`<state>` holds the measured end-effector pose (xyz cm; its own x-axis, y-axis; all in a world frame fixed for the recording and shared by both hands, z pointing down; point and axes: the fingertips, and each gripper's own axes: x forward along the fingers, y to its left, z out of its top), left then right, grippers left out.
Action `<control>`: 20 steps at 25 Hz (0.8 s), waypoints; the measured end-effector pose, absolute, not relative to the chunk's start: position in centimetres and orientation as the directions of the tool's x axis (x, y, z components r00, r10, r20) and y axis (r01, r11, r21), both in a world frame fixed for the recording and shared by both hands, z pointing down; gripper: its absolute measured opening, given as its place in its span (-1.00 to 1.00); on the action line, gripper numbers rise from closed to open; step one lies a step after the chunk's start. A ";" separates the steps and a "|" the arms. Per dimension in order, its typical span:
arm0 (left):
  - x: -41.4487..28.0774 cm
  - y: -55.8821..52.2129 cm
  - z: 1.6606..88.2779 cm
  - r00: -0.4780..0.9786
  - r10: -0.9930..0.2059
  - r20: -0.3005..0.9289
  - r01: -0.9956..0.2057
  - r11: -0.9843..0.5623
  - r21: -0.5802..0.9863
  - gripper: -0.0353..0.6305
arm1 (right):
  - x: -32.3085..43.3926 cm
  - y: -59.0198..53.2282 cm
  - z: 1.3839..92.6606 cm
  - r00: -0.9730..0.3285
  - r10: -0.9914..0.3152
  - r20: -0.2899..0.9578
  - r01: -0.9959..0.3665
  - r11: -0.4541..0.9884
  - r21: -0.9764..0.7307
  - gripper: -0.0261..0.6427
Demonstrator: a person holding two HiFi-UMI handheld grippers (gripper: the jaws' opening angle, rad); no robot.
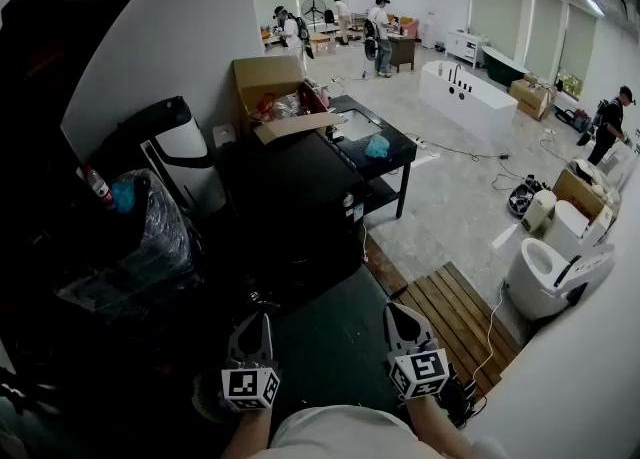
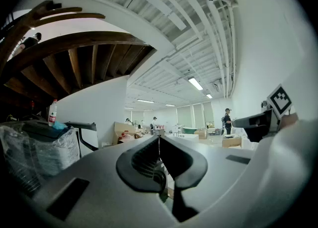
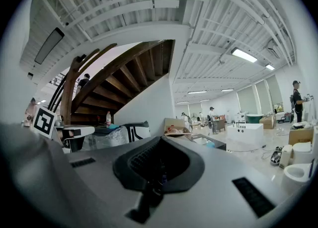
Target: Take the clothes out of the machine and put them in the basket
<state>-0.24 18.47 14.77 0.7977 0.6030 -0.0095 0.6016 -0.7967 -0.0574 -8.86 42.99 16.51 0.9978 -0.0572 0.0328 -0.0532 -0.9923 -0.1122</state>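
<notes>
Clothes aren't anywhere in sight: with the left claw [image 1: 258,322] and right claw [image 1: 397,315] both clenched on nothing, held level over the dark floor short of the black table [image 1: 290,182], I'd locate the machine before opening either.

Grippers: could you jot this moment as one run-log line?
left gripper: shut, empty, level | right gripper: shut, empty, level | task: nothing held yet

White wall [image 1: 170,37], pale tiled floor [image 1: 460,197], black table [image 1: 385,169], white bathtub [image 1: 480,107], wooden staircase [image 3: 119,75], ceiling strip lights [image 3: 243,54]
</notes>
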 end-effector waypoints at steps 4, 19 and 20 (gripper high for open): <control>-0.8 19.1 14.7 0.789 0.615 -0.017 0.613 -0.788 -0.060 -0.83 | -9.3 43.0 16.8 0.998 -0.058 0.033 -0.054 -0.991 -0.119 -0.90; -1.2 19.8 14.6 0.789 0.615 -0.008 0.613 -0.787 -0.068 -0.83 | -9.5 42.9 16.4 0.998 -0.060 0.005 -0.059 -0.989 -0.135 -0.90; -1.2 19.8 14.6 0.789 0.615 -0.008 0.613 -0.787 -0.065 -0.83 | -9.5 42.9 16.4 0.998 -0.056 0.003 -0.055 -0.989 -0.136 -0.90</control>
